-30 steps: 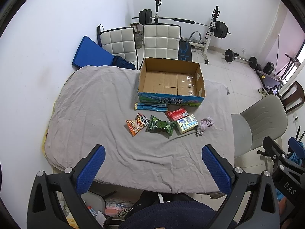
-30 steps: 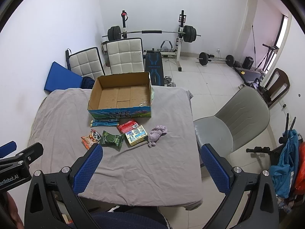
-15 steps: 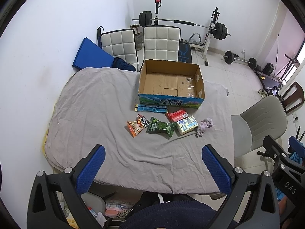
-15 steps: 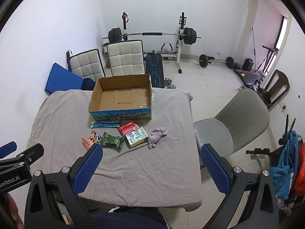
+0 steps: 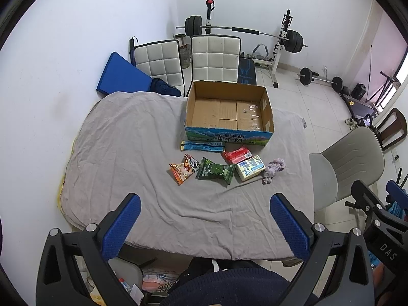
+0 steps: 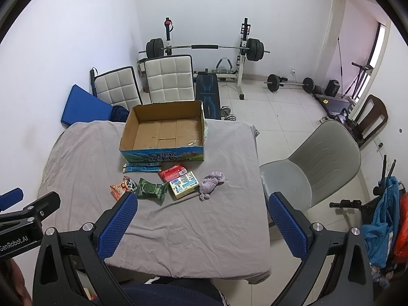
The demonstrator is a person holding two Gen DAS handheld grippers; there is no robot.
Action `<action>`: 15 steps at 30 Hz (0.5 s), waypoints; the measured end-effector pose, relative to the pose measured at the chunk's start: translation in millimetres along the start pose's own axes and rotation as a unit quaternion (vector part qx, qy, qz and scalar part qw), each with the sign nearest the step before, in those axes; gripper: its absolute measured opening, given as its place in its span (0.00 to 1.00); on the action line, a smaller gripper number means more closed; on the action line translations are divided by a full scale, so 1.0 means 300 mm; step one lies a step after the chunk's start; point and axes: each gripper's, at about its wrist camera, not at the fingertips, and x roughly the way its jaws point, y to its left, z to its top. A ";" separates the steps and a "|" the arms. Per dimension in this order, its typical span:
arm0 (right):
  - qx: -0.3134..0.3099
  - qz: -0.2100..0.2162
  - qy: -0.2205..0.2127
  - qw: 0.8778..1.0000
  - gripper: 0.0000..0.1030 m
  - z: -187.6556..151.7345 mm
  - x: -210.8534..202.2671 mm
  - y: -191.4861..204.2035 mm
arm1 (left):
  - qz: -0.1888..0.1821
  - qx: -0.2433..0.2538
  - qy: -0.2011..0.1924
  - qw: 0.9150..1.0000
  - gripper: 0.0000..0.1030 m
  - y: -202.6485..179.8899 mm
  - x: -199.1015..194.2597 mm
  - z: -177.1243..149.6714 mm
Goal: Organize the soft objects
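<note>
- Left wrist view. My left gripper (image 5: 204,219) sits at the bottom of the frame, its blue pads (image 5: 122,225) wide apart and holding nothing; I judge it is held back and high so the whole table (image 5: 122,137) stays in sight before a first pick.
- Left wrist view, centre. The soft items lie in a loose row below the cardboard box (image 5: 229,112): orange snack bag (image 5: 184,168), green packet (image 5: 216,170), red pack (image 5: 236,153), white-and-blue pack (image 5: 251,167) and purple cloth (image 5: 273,168). The blue flat packet (image 5: 202,145) lies just beside the box's printed front wall.
- Left wrist view, upper centre. The box stands open and shows only its bare floor, so it reads as the likely destination.
- Right wrist view. My right gripper (image 6: 201,223) occupies the bottom of the frame, jaws likewise spread and empty, well short of the items.
- Right wrist view, centre. The purple cloth (image 6: 211,181) is the rightmost item, touching the white-and-blue pack (image 6: 184,184); it looks the natural first target for this side. The grey chair (image 6: 313,168) stands at right, beside the table edge.
</note>
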 end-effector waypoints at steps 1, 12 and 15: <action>0.000 -0.001 0.000 1.000 1.00 0.000 -0.001 -0.002 | 0.000 0.000 0.000 1.000 1.00 -0.002 -0.001 0.000; -0.003 -0.002 -0.002 1.000 1.00 0.002 -0.003 -0.002 | -0.002 0.000 0.003 1.000 1.00 -0.009 0.005 -0.004; -0.003 -0.002 -0.002 1.000 1.00 0.002 -0.004 -0.001 | -0.004 0.000 0.005 1.000 1.00 -0.008 0.008 -0.004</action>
